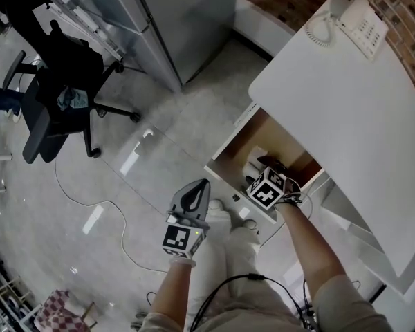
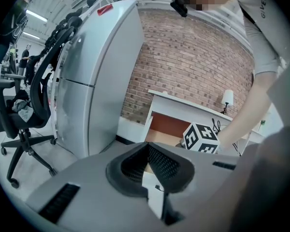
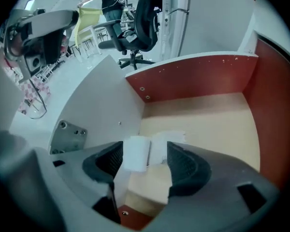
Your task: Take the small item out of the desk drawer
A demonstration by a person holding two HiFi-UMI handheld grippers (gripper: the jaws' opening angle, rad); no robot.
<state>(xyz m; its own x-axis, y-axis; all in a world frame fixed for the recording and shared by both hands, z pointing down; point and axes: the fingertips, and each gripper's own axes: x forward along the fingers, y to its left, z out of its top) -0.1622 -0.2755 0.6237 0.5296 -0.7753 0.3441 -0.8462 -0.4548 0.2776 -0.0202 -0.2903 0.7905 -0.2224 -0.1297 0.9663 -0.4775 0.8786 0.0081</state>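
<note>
The desk drawer (image 1: 229, 142) is pulled out from under the white desk (image 1: 346, 109); it has white sides and a brown inside. My right gripper (image 3: 145, 151) points steeply down into the drawer (image 3: 198, 76), with its marker cube (image 1: 268, 188) above it. Its jaws are open. A small white item (image 3: 135, 153) lies on the drawer floor between them, close to the left pad, and a second white piece (image 3: 167, 140) lies just beyond. My left gripper (image 1: 194, 194) hangs over the floor to the left of the drawer, jaws shut with nothing in them (image 2: 147, 146).
A white telephone (image 1: 351, 18) sits on the desk's far corner. A tall grey cabinet (image 1: 187, 19) stands beyond the drawer. A black office chair (image 1: 55, 95) is on the floor at the left, and a thin cable (image 1: 90, 205) runs across the floor. My legs are below the drawer front.
</note>
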